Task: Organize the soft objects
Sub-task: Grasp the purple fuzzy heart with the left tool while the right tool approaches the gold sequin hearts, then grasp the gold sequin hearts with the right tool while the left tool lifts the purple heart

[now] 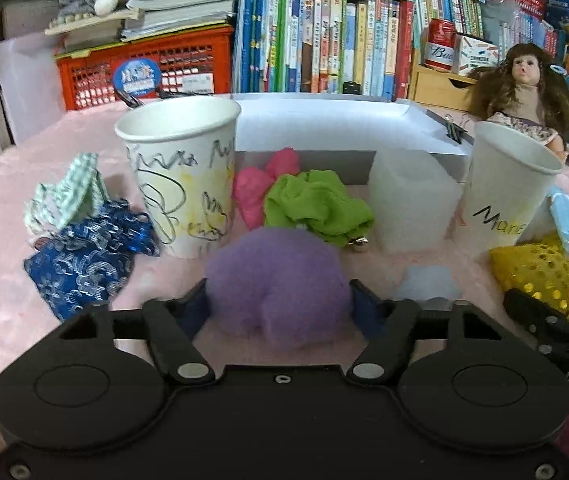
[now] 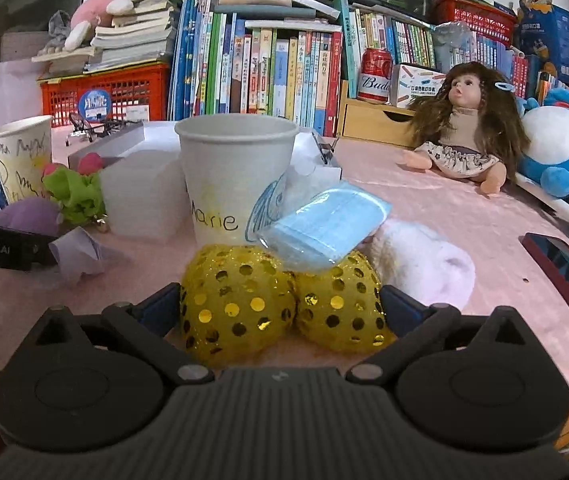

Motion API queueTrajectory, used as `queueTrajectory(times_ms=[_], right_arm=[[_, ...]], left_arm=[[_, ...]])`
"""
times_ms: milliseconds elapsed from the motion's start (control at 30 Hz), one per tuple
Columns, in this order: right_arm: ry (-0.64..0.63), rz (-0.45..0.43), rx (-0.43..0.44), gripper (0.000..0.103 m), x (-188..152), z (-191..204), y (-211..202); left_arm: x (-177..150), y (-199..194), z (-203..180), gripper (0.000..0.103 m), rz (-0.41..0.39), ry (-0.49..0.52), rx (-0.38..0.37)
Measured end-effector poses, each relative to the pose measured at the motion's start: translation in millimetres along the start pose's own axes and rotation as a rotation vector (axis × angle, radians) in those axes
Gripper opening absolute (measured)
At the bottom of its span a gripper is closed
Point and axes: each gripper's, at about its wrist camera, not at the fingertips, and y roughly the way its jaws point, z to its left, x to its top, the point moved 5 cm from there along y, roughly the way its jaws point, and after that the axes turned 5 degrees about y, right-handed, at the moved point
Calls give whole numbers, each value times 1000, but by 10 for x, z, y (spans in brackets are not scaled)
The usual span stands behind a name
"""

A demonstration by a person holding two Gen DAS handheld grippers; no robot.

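A purple fluffy ball (image 1: 276, 280) lies on the pink cloth between the blue pads of my left gripper (image 1: 278, 304), which touch both its sides. Behind it are a green cloth (image 1: 316, 208), a pink cloth (image 1: 252, 188) and a scribbled paper cup (image 1: 180, 176). A blue patterned pouch (image 1: 84, 264) and a green checked cloth (image 1: 64, 196) lie to the left. My right gripper (image 2: 280, 304) has a yellow sequinned pouch (image 2: 240, 304) filling the gap between its pads. A blue mask packet (image 2: 324, 232) leans on the pouch and on the "Marie" cup (image 2: 236, 176).
A white fluffy item (image 2: 424, 264) lies right of the yellow pouch, and a pale lilac scrap (image 2: 80, 256) lies to its left. A translucent foam block (image 1: 412, 200) and a grey box (image 1: 324, 128) stand behind. A doll (image 2: 460, 128), a blue plush (image 2: 564, 148) and a phone (image 2: 564, 280) sit at right.
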Motion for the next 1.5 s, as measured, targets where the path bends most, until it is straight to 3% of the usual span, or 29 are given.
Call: queueTrajectory(times_ms=[367, 567, 1167, 1400, 1500], right_arm=[[19, -26, 70, 73, 109, -22, -307], [16, -20, 119, 68, 109, 66, -444], [68, -86, 195, 67, 358, 42, -700], [-2, 25, 296, 67, 154, 250, -550], [-33, 32, 318, 67, 82, 373, -545]], left_arm=[[59, -312, -55, 66, -43, 29, -53], [131, -474, -86, 66, -67, 30, -75], [420, -732, -158, 66, -125, 44, -137], [569, -691, -213, 66, -131, 40, -161], [610, -669, -223, 66, -132, 48, -164]])
